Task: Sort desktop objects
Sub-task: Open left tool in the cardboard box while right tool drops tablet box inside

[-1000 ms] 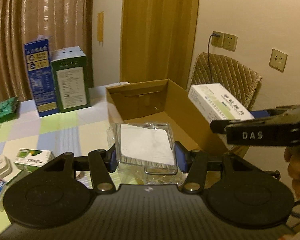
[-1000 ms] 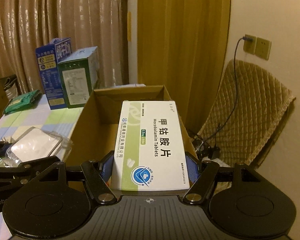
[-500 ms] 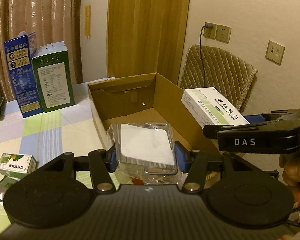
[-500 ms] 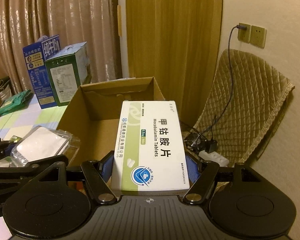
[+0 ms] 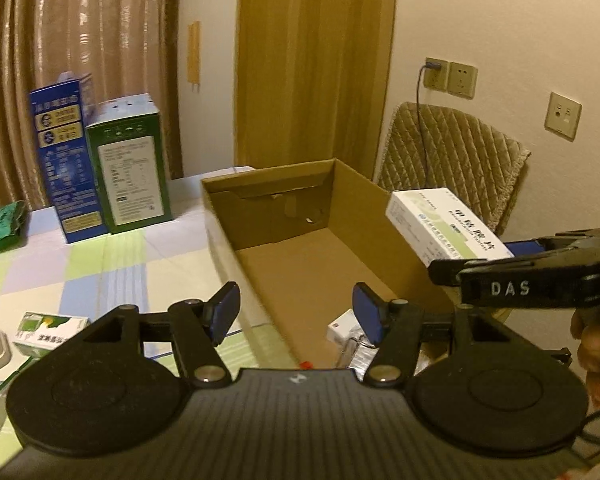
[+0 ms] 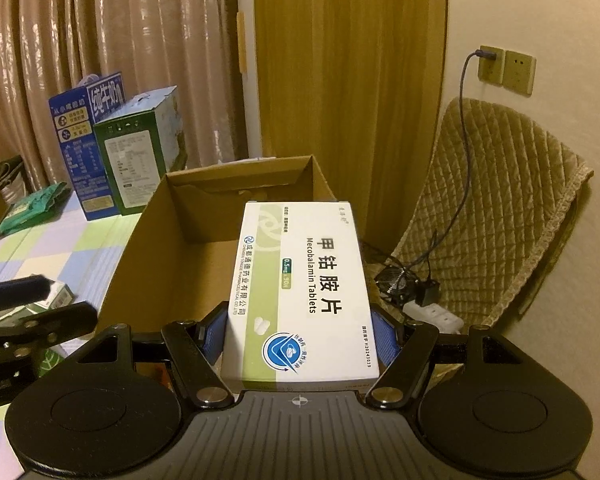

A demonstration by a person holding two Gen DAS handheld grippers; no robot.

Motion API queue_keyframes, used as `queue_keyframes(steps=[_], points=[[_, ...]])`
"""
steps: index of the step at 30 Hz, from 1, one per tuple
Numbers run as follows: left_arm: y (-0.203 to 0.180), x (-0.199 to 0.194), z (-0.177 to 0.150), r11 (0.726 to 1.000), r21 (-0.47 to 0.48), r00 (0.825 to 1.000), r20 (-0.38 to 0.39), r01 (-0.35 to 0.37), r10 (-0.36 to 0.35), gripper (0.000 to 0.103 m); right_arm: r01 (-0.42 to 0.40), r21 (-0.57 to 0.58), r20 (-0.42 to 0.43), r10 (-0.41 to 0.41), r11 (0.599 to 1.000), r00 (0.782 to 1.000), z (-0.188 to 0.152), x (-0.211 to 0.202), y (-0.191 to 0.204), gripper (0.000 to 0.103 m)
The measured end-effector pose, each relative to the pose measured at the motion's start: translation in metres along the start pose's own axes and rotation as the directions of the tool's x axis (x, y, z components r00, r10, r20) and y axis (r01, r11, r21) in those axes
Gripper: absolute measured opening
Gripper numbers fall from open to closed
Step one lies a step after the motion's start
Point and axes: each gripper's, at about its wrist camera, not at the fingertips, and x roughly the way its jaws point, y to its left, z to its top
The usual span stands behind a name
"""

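Currently clamping Mecobalamin tablet box (image 6: 300, 292) flat in right gripper (image 6: 300, 332), long axis pointing away over cardboard box (image 6: 188, 216) on checkered tablecloth (image 5: 112, 268); left gripper (image 5: 296, 312) just opened, empty.

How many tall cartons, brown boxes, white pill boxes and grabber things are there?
Tall cartons: 2, the blue carton and the green carton
Brown cardboard box: 1
White tablet box: 1
Grabbers: 2, the left hand-held gripper and the right hand-held gripper
Total: 6
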Motion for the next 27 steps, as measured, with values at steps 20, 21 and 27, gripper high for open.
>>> queue_keyframes(steps=[20, 21, 27], points=[[0.026, -0.023, -0.023, 0.996, -0.071, 0.999, -0.004, -0.048, 0.048, 0.067, -0.043, 0.07, 0.022, 0.042, 0.997, 0.999, 0.003, 0.008, 0.001, 0.073], [0.027, -0.024, -0.025, 0.996, -0.076, 0.999, -0.006, -0.05, 0.05, 0.067, -0.041, 0.074, 0.019, 0.04, 0.996, 0.999, 0.001, 0.006, 0.001, 0.074], [0.031, -0.033, -0.033, 0.994, -0.085, 0.998, -0.019, -0.062, 0.06, 0.069, -0.048, 0.095, 0.016, 0.047, 0.994, 0.999, -0.01, -0.015, 0.001, 0.075]])
